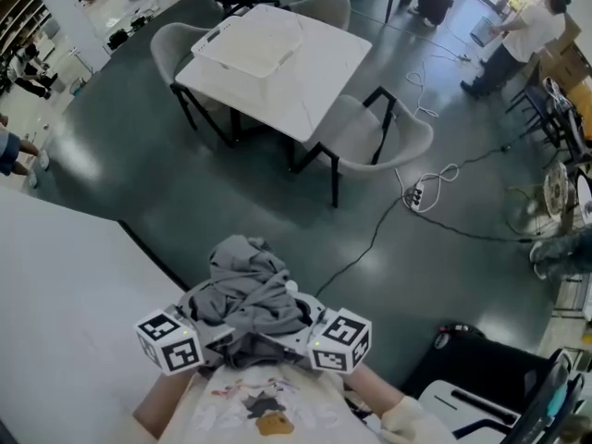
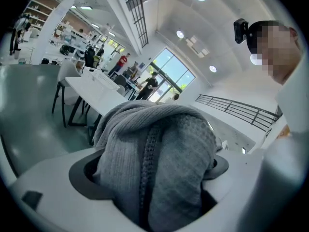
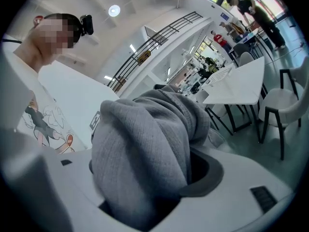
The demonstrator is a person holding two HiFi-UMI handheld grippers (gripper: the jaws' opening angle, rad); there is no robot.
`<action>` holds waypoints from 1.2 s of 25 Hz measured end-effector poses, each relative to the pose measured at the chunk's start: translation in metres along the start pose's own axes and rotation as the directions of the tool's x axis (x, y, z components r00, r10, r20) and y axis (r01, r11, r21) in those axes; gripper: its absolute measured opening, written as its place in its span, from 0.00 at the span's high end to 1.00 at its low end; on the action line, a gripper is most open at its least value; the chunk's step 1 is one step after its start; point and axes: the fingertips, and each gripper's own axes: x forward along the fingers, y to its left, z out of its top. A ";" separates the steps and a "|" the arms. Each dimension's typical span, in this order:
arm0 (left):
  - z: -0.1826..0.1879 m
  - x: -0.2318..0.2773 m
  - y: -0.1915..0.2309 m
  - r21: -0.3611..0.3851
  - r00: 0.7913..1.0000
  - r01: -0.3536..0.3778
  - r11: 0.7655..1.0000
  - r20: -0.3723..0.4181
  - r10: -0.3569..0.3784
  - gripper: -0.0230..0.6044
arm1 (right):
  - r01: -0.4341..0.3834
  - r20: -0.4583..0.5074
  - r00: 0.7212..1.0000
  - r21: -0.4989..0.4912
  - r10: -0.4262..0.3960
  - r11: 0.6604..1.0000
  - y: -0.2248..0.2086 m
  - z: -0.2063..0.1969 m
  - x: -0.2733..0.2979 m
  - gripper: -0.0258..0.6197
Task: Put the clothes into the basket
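A bundled grey knit garment [image 1: 245, 289] hangs in the air just in front of the person's chest, held from both sides. My left gripper [image 1: 213, 329] is shut on its left part, and the cloth [image 2: 154, 168] fills the space between the jaws. On the other side, my right gripper [image 1: 307, 333] is shut on the same garment [image 3: 145, 163]. The fingertips are buried in the fabric in both gripper views. A white basket [image 1: 250, 40] lies on the far white table [image 1: 324, 72], well away from the grippers.
A white tabletop [image 1: 65, 285] fills the lower left. Grey chairs [image 1: 375, 137] stand round the far table. A cable with a power strip [image 1: 413, 195] runs across the floor. A black object [image 1: 481, 359] sits at the lower right. People stand at the room's edges.
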 end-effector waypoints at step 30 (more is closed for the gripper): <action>0.115 -0.041 0.132 -0.170 0.989 0.092 0.981 0.132 -0.070 0.15 | 0.081 -0.173 0.981 -0.042 -0.087 0.996 -0.037 0.085 0.150 0.48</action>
